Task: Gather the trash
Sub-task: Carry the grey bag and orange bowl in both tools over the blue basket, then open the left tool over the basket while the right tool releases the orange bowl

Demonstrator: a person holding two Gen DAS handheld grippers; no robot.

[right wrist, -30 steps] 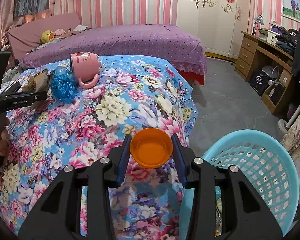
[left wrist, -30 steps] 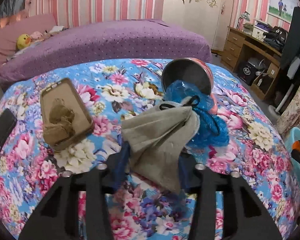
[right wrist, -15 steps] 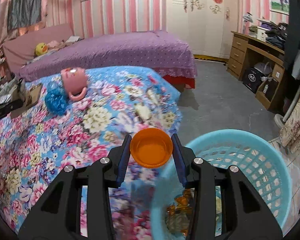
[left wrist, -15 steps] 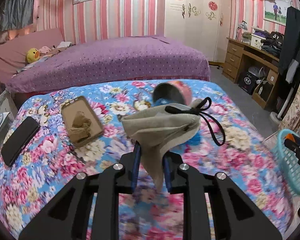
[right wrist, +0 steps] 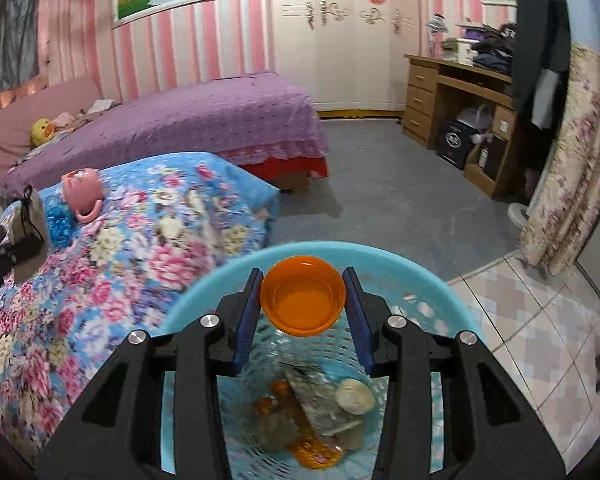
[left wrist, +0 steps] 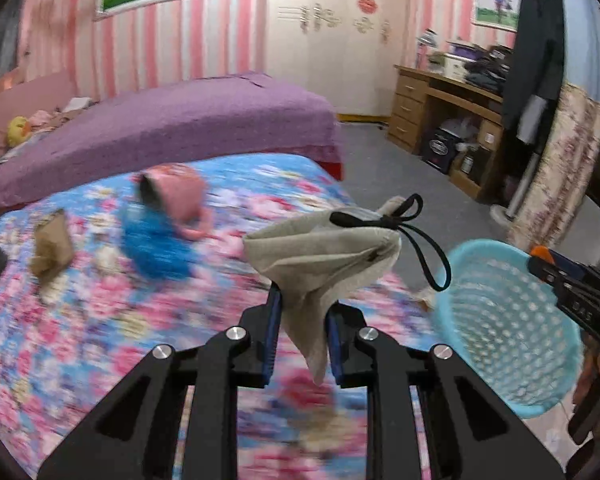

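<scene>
Left tool [left wrist: 302,320] clamped on grey pouch [left wrist: 324,252] above floral bed [left wrist: 100,320], right tool [right wrist: 302,312] gripping orange bowl [right wrist: 303,300] over blue basket [right wrist: 440,280], purple bed [right wrist: 204,120] beyond, wooden desk [right wrist: 452,80] ahead right, grey floor [right wrist: 380,200].

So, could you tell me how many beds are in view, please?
2: the floral bed nearest the basket, and the purple bed behind it by the striped wall. Others may lie outside the frames.
</scene>
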